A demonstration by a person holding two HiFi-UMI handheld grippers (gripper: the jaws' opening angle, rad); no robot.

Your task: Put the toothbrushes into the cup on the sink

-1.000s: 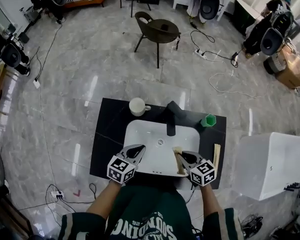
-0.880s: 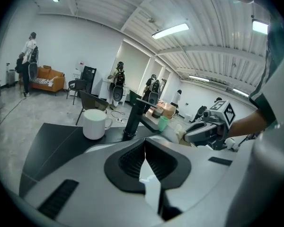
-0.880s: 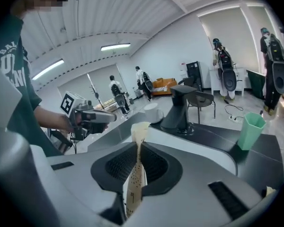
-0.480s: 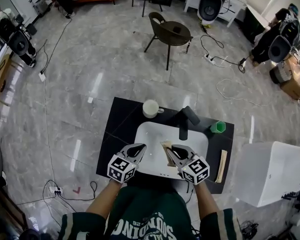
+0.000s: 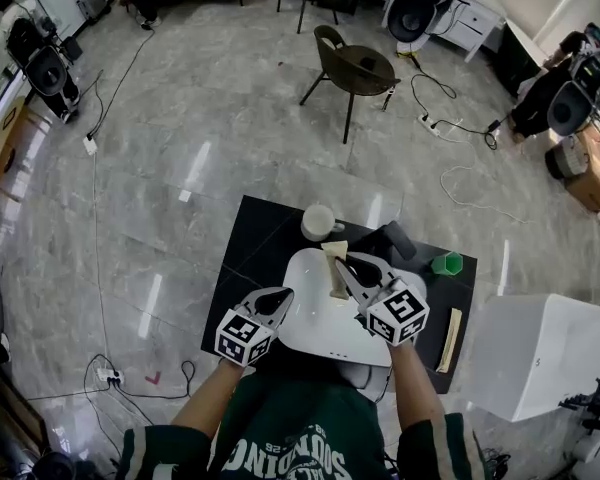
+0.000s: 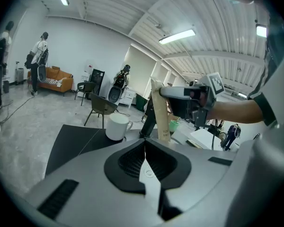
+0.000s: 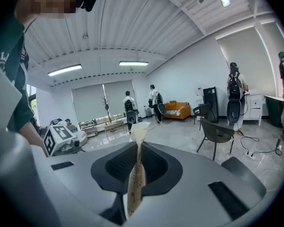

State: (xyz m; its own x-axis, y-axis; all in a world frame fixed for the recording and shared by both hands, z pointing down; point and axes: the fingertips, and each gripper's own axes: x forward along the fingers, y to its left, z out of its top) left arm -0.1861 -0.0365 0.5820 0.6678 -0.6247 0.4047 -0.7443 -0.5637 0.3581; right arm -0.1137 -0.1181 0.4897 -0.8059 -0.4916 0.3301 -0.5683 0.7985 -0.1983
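Left gripper [image 5: 271, 297] hovers at the left rim of the white sink [image 5: 310, 336], jaws pressed together with nothing between them. Behind the basin the white cup [image 5: 318, 222] stands on the black counter [image 5: 245, 258]. The right gripper [image 5: 348, 261] is clamped on a toothbrush [image 5: 336, 268] (in a tan paper sleeve), held above the basin near the cup. A second toothbrush [image 5: 449, 340] lies along the counter's right edge, well apart.
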